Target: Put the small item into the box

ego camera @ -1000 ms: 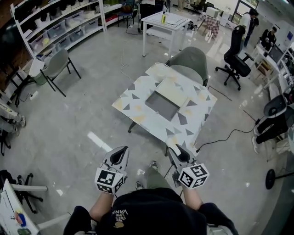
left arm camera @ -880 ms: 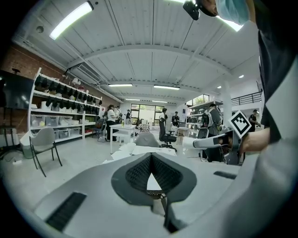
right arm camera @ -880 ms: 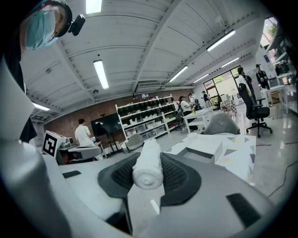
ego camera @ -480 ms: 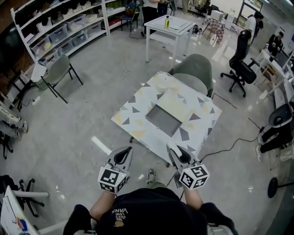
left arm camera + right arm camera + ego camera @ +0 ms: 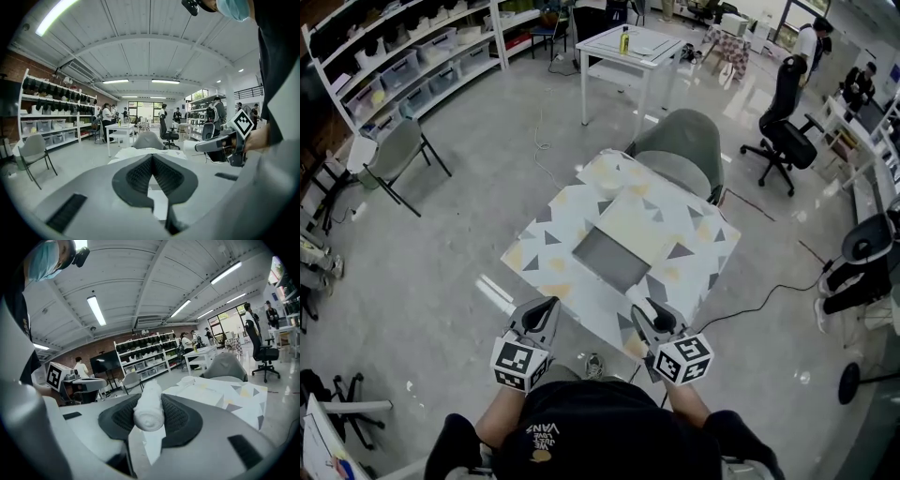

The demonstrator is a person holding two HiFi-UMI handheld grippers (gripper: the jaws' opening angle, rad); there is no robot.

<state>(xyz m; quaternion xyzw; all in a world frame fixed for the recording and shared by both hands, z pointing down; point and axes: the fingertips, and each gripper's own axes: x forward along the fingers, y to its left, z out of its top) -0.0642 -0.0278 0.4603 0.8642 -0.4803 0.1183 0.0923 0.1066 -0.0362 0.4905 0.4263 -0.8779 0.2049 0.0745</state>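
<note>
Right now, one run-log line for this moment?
right gripper: shut on white roll | left gripper: shut, empty | box: open on table | white roll: not yet in box

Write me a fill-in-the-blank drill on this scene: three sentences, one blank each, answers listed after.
1. The right tool is shut on a roll whose colour is ___.
2. The left tool holds ___.
3. The open box rests on a table whose cover is patterned with ___.
Missing words: white; nothing; triangles.
</note>
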